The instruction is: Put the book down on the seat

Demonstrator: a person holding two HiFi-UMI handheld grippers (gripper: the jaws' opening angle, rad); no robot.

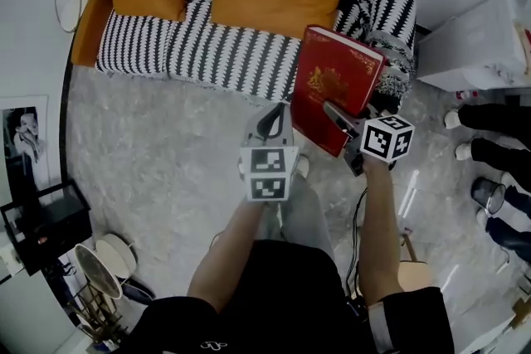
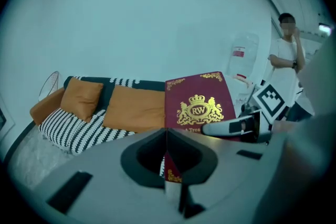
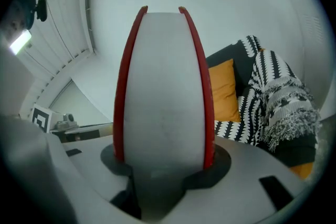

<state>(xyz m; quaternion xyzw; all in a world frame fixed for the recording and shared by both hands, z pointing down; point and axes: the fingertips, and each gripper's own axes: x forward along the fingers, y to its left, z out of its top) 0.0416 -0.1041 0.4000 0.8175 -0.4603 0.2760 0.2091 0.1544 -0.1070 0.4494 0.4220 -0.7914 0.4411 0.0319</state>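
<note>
Left gripper [image 1: 274, 118]: short of the sofa [image 1: 207, 54]; jaws were drawn to a slit, apparently pinching the lower corner of the book [image 1: 333, 83].
Right gripper [image 1: 338, 118]: short of the sofa's right half; jaws were clamped across the book's thickness, with the page block between them.
Book: red, held in the air on edge before the sofa's right half, gold-crested cover facing the left gripper.
Key relation: the striped seat lay beyond and below both grippers; the book's long axis ran up toward the sofa's back; the right hand seemed nearer.

Closed red book [image 1: 336, 87], gold crest, held tilted in air before striped sofa seat [image 1: 199, 54].
</note>
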